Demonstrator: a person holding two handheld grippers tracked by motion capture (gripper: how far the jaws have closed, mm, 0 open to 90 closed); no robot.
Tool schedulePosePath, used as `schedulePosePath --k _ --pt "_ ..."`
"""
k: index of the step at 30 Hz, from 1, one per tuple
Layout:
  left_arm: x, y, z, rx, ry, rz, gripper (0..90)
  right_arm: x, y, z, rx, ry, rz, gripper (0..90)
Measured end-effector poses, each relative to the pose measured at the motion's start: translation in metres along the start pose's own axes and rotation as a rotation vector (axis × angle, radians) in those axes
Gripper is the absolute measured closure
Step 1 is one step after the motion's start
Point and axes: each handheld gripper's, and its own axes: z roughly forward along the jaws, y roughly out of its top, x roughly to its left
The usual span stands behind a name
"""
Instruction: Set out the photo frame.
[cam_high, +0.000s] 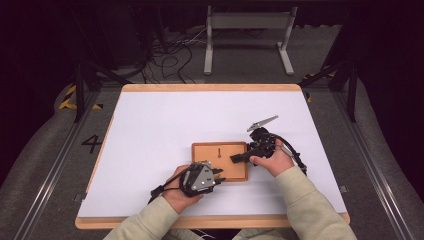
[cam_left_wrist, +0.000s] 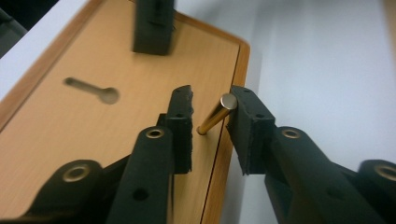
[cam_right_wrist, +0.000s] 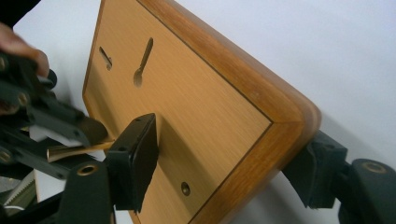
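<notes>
Left fingers are parted around the pin, unclamped, its axis tilted up between them; board is pinched by the right gripper.

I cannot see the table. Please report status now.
Right gripper shut on wooden board. Left gripper open, brass pin between jaws. Nothing in the way.

One wooden board, one brass pin, two tongs.

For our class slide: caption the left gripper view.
Left gripper fingers open around a brass pin standing on a wooden board.
</notes>
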Motion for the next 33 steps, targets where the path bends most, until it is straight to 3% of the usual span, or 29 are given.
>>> schedulePosePath --k 2,4,10,19,24,33 --pt "0.003 -0.001 -0.010 -0.021 -0.022 -0.048 64.5 0.002 0.000 -0.002 0.002 -0.001 -0.008 35.1" --pt "0.004 -0.002 -0.017 -0.036 -0.028 -0.062 61.8 0.003 -0.001 -0.003 0.004 0.002 -0.017 36.2" --pt "0.013 -0.007 -0.042 -0.121 -0.036 -0.153 57.9 0.011 -0.001 -0.009 -0.001 -0.014 -0.072 39.4" --pt "0.036 -0.033 -0.075 -0.168 0.057 -0.287 56.3 0.024 -0.003 -0.020 -0.002 -0.042 -0.155 45.0" --pt "0.046 -0.047 -0.086 -0.165 0.112 -0.331 55.8 0.032 -0.005 -0.026 0.000 -0.057 -0.200 48.4" --pt "0.057 -0.065 -0.092 -0.138 0.169 -0.395 54.9 0.049 -0.011 -0.036 0.007 -0.087 -0.300 53.9"
